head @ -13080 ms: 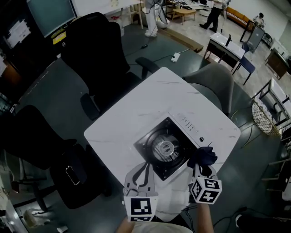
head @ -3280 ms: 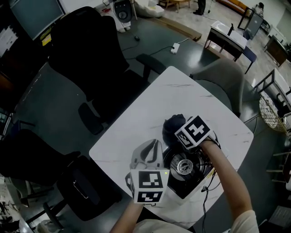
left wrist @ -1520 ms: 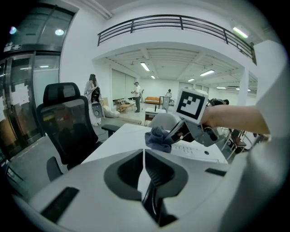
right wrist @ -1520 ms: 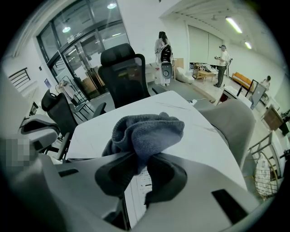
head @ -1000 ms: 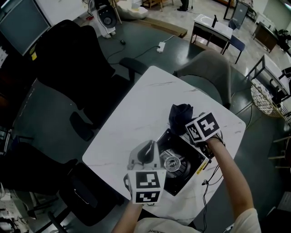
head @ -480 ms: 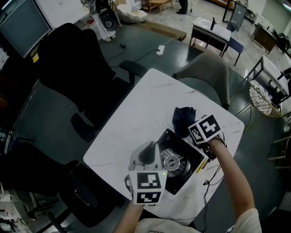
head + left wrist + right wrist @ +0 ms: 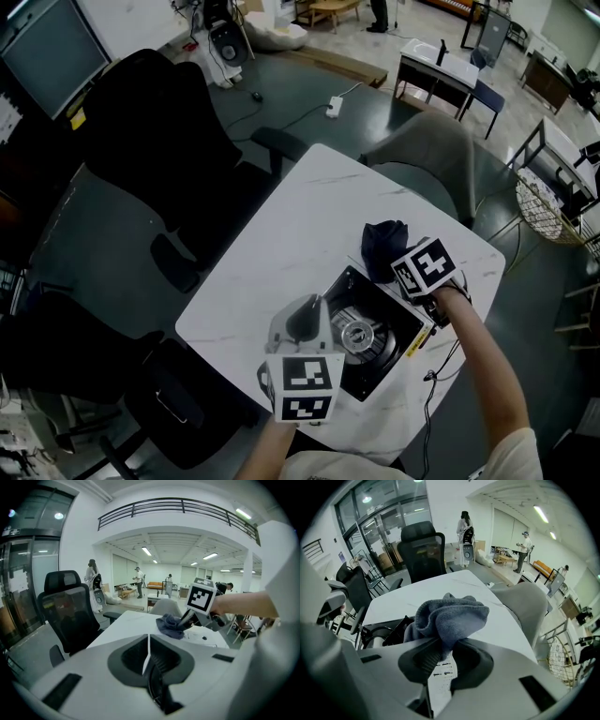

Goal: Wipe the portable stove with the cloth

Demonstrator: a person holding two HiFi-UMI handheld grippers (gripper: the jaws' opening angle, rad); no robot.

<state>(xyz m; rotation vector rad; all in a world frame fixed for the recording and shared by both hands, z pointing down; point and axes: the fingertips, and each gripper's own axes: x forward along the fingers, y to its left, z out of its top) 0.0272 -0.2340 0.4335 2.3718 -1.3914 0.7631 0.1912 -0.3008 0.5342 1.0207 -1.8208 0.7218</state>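
On the white table (image 7: 281,234), the portable stove (image 7: 373,354) sits near the front corner. Right gripper (image 7: 397,262) pinches the dark cloth (image 7: 380,244), bunched at the stove's far edge. Left gripper (image 7: 302,317) hovers by the stove's left side, jaws pressed together on nothing.

One portable stove (image 7: 364,336), one cloth (image 7: 382,247), one counter (image 7: 281,225), one grey chair (image 7: 424,159), two black office chairs (image 7: 159,112); two grippers: left hand-held gripper (image 7: 303,317), right hand-held gripper (image 7: 397,261).

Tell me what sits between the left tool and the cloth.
A corner of the portable stove, its black top, in the head view; the right tool holds the cloth.
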